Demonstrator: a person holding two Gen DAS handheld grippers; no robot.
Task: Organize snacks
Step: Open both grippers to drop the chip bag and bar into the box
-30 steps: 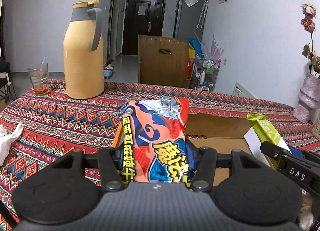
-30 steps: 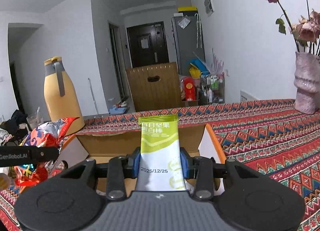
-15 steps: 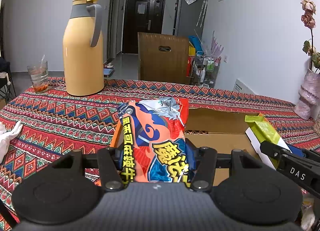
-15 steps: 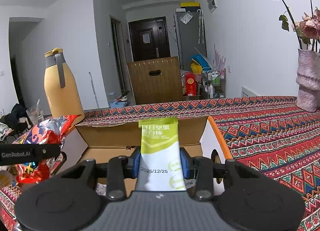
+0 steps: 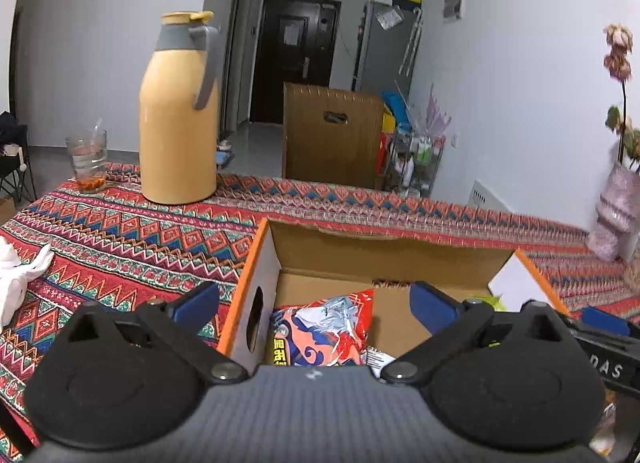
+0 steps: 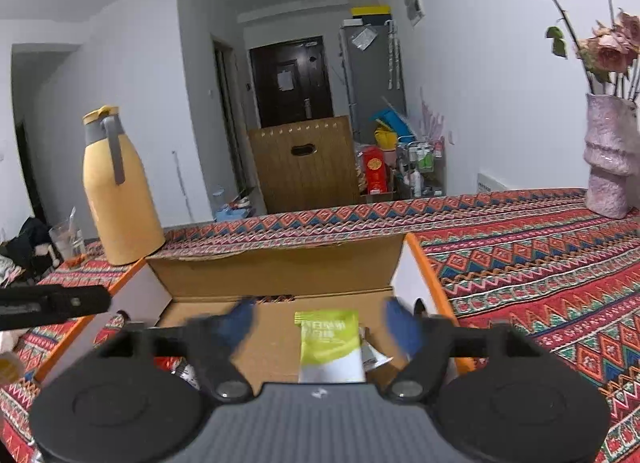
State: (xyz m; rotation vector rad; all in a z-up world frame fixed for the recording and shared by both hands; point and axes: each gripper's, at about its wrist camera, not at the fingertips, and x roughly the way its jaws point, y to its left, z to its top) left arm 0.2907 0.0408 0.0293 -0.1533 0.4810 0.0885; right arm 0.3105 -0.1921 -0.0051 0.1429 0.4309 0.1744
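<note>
— Snacks first: where are they lying?

— Both are inside the open cardboard box (image 5: pixel 384 255) with orange edges, which sits on the surface under a patterned red cloth (image 5: pixel 132 239). The red-and-blue snack bag (image 5: pixel 320 333) lies at the left end of the box, close to the white wall with the oval hand hole. The green-and-white snack bar packet (image 6: pixel 330 343) lies toward the right end, on the box floor.

— And the left hand-held gripper (image 5: pixel 314 303)?

— Its jaws are opening and already stand wide apart. The blue fingertips (image 5: pixel 198 299) are clear of the bag; the left one hangs outside the box over the cloth, the right one over the box. The bag lies below the gap, and nothing presses on it.

— The right hand-held gripper (image 6: pixel 322 323)?

— Its jaws are opening too; the blue tips are blurred. The green packet is between them but apart from both pads, so it is let go.

— Anything else on the surface?

— A tall yellow thermos jug (image 5: pixel 178 115) with a grey handle stands at the far left, with a drinking glass (image 5: pixel 87 161) just beside it. A pink vase (image 6: pixel 610 159) with dried roses stands at the far right. Something white lies at the left edge of the cloth; I cannot tell what it is.
</note>
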